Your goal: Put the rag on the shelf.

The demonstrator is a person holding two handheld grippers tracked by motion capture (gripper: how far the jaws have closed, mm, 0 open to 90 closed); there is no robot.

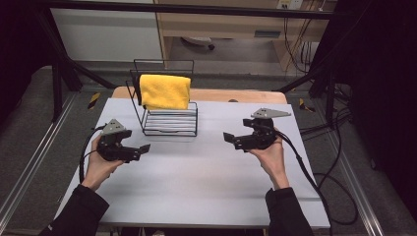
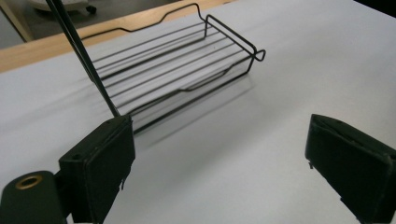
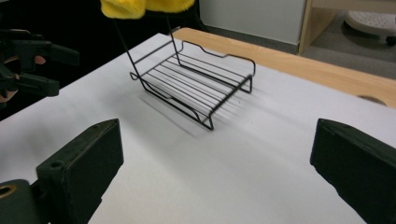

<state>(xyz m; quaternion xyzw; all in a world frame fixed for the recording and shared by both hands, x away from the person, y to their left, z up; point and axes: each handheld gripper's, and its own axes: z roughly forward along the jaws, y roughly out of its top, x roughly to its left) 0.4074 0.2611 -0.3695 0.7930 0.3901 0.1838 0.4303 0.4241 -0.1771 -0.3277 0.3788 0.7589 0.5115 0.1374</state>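
Note:
A black wire rack (image 1: 167, 120) stands at the back middle of the white table (image 1: 206, 172), and a folded yellow towel (image 1: 164, 91) hangs over its upper bar. My left gripper (image 1: 142, 148) hovers left of the rack, jaws spread wide with nothing between them. The left gripper view looks between those jaws at the rack's wire shelf (image 2: 182, 70). Right of the rack, my right gripper (image 1: 230, 138) points left toward it, open and empty. Its own view has the wire rack (image 3: 196, 86) ahead, the yellow towel (image 3: 140, 6) at the top edge, and the left gripper (image 3: 46, 70) far left.
A wooden board (image 1: 236, 95) runs along the table's far edge behind the rack. Black cables (image 1: 334, 196) trail off the table's right side. Metal frame legs (image 1: 59, 73) stand at both back corners. Bare tabletop lies in front of the rack between the two hands.

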